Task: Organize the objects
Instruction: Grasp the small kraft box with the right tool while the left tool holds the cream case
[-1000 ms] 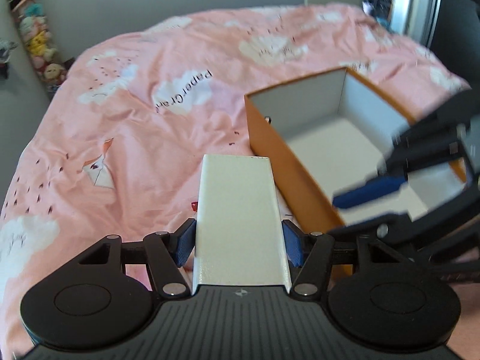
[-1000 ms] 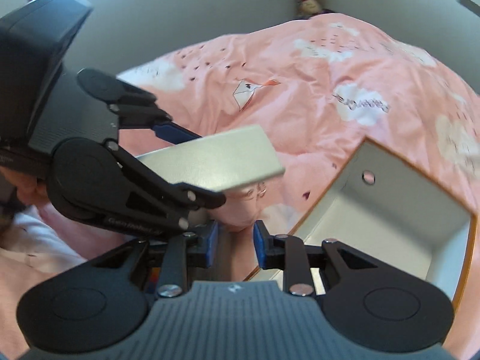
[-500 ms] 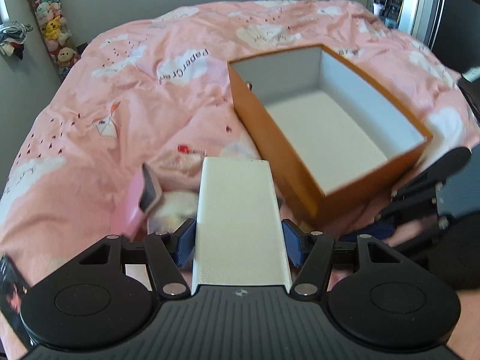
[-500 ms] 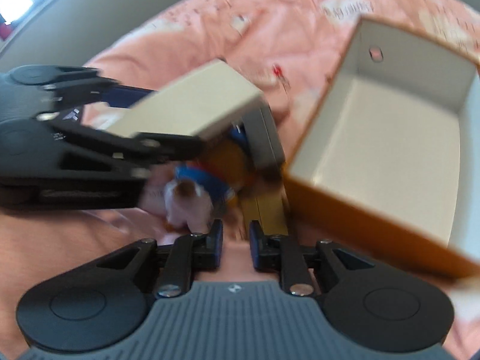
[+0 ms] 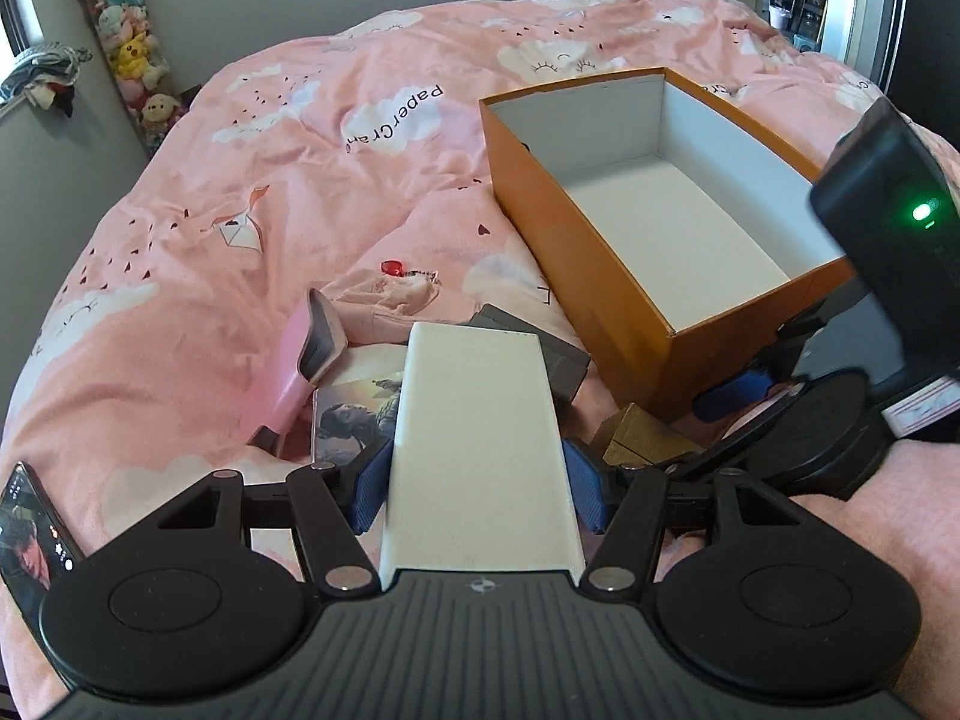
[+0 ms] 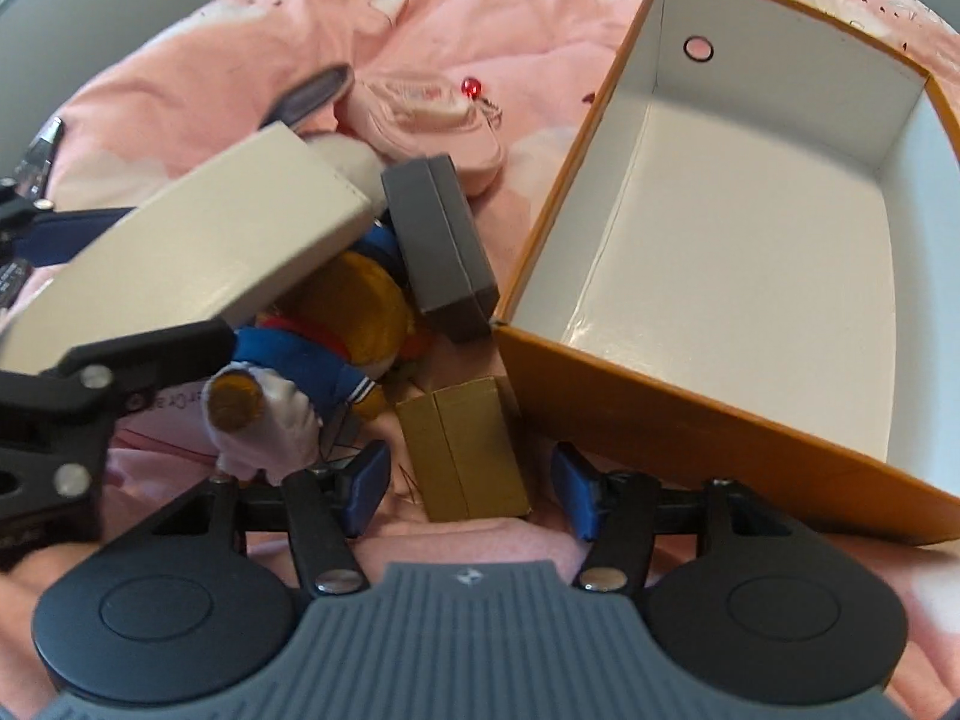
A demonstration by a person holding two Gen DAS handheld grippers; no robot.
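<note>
The left gripper has its jaws clamped on a white box, held above the clutter on the pink bedspread. To its right, the right gripper has just been opening its jaws, which straddle a gold box without pressing it. This box lies beside the empty orange box.

One orange box, open. One white box. One grey box. One gold box. One plush toy. One pink case. One phone, near left. One photo card. Two tongs.
</note>
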